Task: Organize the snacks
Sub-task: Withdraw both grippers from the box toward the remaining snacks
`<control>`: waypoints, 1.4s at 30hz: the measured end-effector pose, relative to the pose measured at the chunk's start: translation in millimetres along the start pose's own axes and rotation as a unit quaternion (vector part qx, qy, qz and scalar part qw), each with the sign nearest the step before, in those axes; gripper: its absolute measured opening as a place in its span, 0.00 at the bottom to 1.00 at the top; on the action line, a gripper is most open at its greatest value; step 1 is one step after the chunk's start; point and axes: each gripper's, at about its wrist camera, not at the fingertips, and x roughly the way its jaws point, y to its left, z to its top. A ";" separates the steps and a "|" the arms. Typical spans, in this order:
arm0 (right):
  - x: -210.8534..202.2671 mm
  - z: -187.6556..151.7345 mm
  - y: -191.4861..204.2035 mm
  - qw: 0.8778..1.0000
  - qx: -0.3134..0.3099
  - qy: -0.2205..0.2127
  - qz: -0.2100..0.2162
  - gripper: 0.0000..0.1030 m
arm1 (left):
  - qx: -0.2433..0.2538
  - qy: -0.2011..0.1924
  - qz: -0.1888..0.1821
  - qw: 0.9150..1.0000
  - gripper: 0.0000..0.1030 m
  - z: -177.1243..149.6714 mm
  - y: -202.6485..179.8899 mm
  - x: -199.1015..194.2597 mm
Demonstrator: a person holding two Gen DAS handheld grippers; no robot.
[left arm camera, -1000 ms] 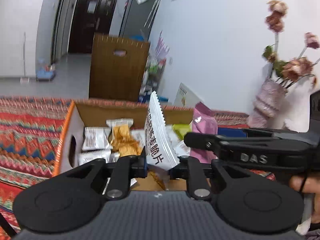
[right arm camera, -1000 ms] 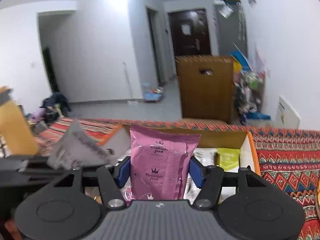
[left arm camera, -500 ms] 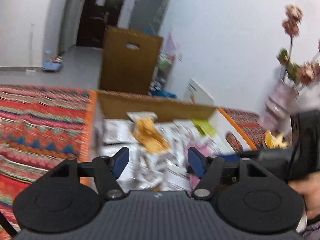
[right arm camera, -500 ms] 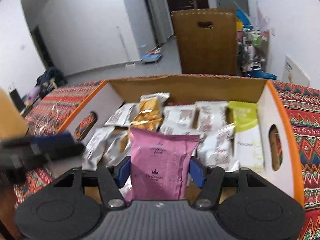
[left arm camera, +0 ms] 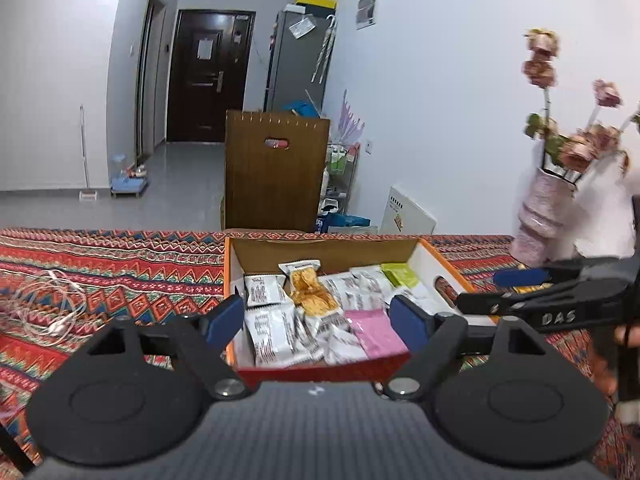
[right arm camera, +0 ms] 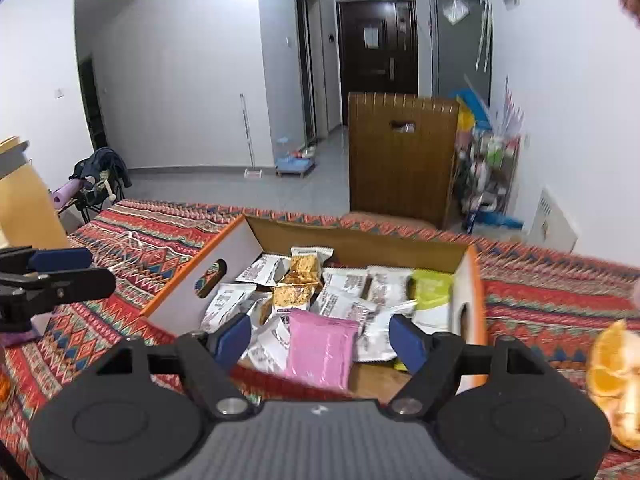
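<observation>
The surface (right arm camera: 132, 240), covered in a red, orange and blue patterned woven cloth, carries an open cardboard box with an orange rim and white walls (right arm camera: 240, 252), its long axis running left to right across both wrist views and its open top facing up. It holds a loose heap of snacks: many white foil packets with dark print (right arm camera: 344, 300), two clear packets of golden crisps (right arm camera: 306, 268), a lime-green packet (right arm camera: 432, 286) against the right-hand wall, and a flat pink foil pouch (right arm camera: 320, 350) lying at the near edge on top of the pile. In the right wrist view the pouch's long axis runs from the near wall toward the box's middle, tilted a little, one short end toward the camera.

The left gripper (left arm camera: 320, 322) and right gripper (right arm camera: 320, 338) both have their blue-padded fingers spread wide, holding nothing, poised just short of the box's near wall.

The step in hand looks like a release and retreat. To do it well, each gripper should lift clear upward before moving sideways, so no fingertip drags a packet out. If the pouch needs straightening, nudge its short end inward so it lies flat and level. A round orange-yellow item (right arm camera: 612, 376) at the right edge may be next.
</observation>
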 end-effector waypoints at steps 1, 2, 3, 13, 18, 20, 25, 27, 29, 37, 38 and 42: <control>-15.3 -4.1 0.6 1.000 -0.005 -0.008 -0.004 0.75 | 0.005 -0.003 -0.002 1.000 0.82 -3.8 -6.2 -12.4; -30.1 -8.9 2.0 1.000 -0.009 -0.018 -0.007 0.76 | 0.008 -0.006 -0.003 1.000 0.83 -7.6 -11.7 -22.8; -43.9 -14.6 2.5 1.000 -0.011 -0.026 -0.009 0.76 | 0.010 -0.010 -0.003 1.000 0.85 -13.3 -18.5 -35.8; -181.7 -123.0 16.3 0.995 -0.025 -0.091 -0.016 0.87 | 0.038 -0.011 -0.015 0.999 0.96 -102.1 -80.4 -134.5; -210.4 -189.5 27.3 0.997 -0.018 -0.071 -0.014 0.87 | 0.027 0.013 -0.038 0.999 0.97 -155.8 -104.0 -165.0; -213.9 -215.3 30.9 0.998 -0.004 -0.055 -0.016 0.87 | 0.009 0.032 -0.042 0.999 0.97 -172.8 -108.4 -168.2; -221.8 -263.1 30.5 0.999 0.036 -0.030 -0.019 0.87 | -0.004 0.090 -0.040 0.995 0.97 -201.7 -113.5 -166.0; -222.7 -272.6 29.3 0.998 0.046 -0.023 -0.021 0.87 | -0.010 0.101 -0.036 0.994 0.97 -206.4 -112.1 -163.7; -224.5 -278.3 31.1 0.999 0.045 -0.020 -0.020 0.87 | -0.016 0.104 -0.035 0.994 0.97 -208.0 -109.9 -162.5; -217.7 -270.5 32.5 0.998 0.044 -0.035 0.000 0.84 | -0.014 0.099 -0.022 0.995 0.97 -201.3 -106.8 -156.9; -214.2 -266.7 33.7 0.999 0.041 -0.036 0.001 0.83 | -0.015 0.100 -0.020 0.995 0.97 -200.7 -105.8 -154.5; -183.6 -251.3 42.0 0.999 0.008 -0.030 0.012 0.73 | -0.024 0.104 -0.011 0.994 0.97 -199.3 -96.9 -143.2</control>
